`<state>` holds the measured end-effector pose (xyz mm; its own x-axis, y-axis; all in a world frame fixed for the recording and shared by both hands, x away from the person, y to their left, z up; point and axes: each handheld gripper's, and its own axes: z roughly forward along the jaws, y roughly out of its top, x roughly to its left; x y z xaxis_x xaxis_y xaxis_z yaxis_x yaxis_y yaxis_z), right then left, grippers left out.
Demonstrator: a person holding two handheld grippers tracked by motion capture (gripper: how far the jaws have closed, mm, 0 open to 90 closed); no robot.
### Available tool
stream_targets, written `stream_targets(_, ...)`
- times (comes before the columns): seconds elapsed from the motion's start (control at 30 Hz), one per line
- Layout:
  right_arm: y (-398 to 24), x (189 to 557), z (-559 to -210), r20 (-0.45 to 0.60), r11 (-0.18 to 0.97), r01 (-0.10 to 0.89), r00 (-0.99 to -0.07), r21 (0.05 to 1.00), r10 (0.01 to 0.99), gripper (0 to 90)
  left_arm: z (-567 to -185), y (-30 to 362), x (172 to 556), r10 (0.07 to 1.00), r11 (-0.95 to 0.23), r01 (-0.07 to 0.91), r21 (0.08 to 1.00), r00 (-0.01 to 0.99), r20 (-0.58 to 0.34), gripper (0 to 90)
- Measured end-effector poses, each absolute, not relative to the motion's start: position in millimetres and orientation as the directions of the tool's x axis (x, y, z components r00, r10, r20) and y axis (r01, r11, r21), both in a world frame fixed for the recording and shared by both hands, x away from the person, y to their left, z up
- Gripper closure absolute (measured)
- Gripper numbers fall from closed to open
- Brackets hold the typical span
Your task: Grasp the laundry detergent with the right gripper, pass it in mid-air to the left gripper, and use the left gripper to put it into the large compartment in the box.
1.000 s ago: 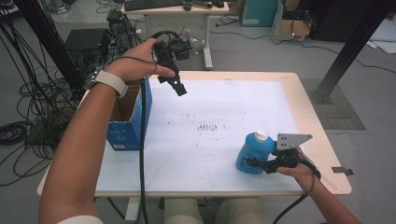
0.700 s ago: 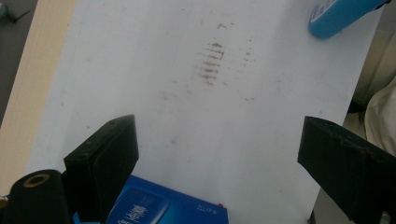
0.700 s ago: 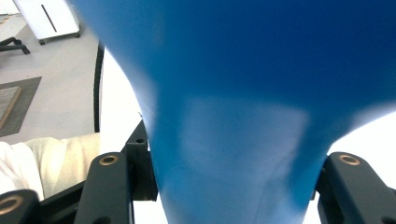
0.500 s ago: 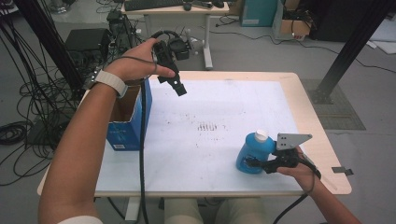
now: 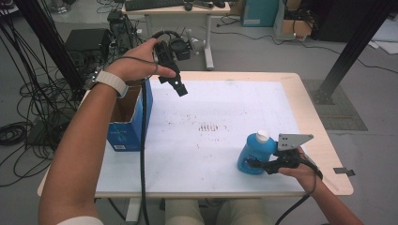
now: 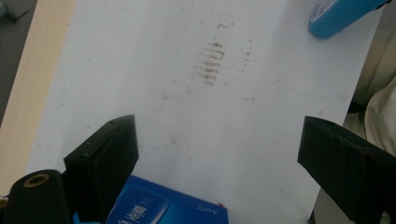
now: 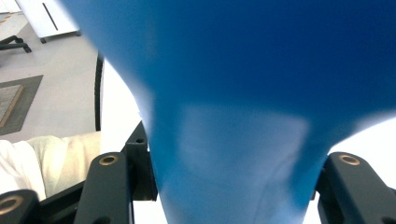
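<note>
A blue bottle [image 5: 253, 152] with a white cap [image 5: 263, 136] stands at the front right of the white mat [image 5: 211, 108]. My right gripper [image 5: 263, 165] is shut on its lower body from the person's side. In the right gripper view the blue bottle [image 7: 233, 93] sits squeezed between the two jaws of the right gripper [image 7: 229, 161]. My left gripper [image 5: 180, 89] is held in the air over the back left of the table, pointing down, open and with nothing in it. The left gripper [image 6: 219, 126] looks down on the mat, with the bottle [image 6: 341, 16] far off.
An open blue cardboard box [image 5: 126, 117] stands at the table's left edge, below the left forearm; its top edge [image 6: 168, 210] lies under the left jaws. Brown smudges [image 5: 211, 126] mark the mat's middle. Cables, a desk and black frame posts surround the table.
</note>
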<state>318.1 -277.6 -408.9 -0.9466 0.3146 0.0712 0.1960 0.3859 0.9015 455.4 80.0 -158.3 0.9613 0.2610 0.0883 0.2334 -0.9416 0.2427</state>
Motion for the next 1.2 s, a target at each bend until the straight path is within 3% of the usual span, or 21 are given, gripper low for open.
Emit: stream_targets(1.2,-277.8,318.1,-409.0,0.078,0.386,0.202,-0.946,0.9,0.314,41.8,-159.1,77.3,455.6,0.262,-0.941,0.235,0.242,0.961,0.084,12.7)
